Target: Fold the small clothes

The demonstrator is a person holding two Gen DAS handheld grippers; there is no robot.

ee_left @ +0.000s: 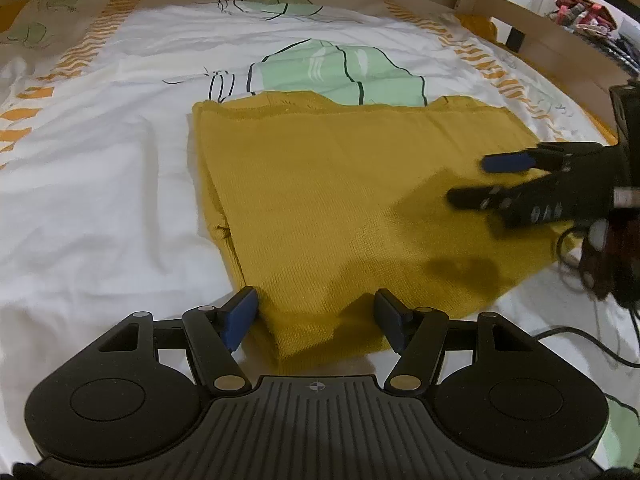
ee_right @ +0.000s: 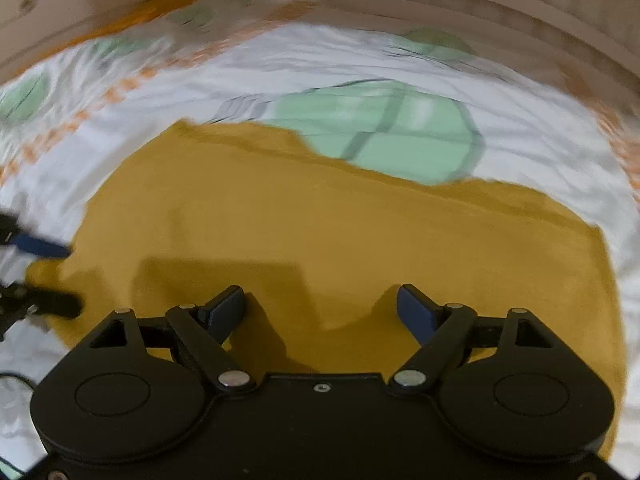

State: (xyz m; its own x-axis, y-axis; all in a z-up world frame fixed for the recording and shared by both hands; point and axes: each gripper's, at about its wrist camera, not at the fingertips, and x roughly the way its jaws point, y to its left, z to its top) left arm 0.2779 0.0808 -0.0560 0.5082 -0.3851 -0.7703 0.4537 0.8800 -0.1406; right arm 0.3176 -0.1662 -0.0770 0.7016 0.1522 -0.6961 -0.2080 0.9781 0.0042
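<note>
On the bed (ee_left: 100,200), over a white cover printed with green and orange shapes, lies a mustard-yellow knitted garment (ee_left: 340,200), spread flat and already doubled along its left edge. It looks soft, light and limp, likely to sag and stretch when lifted, so corners or a folded edge are the best places to pinch, taking both layers together. The left tool (ee_left: 316,320) is open, its near corner of the garment between the blue pads but not visibly pressed. The right tool (ee_right: 320,312) hovers over the cloth's right part, also open, with nothing between its fingers. No brand, label or readable writing shows anywhere on the garment or the bedding.
</note>
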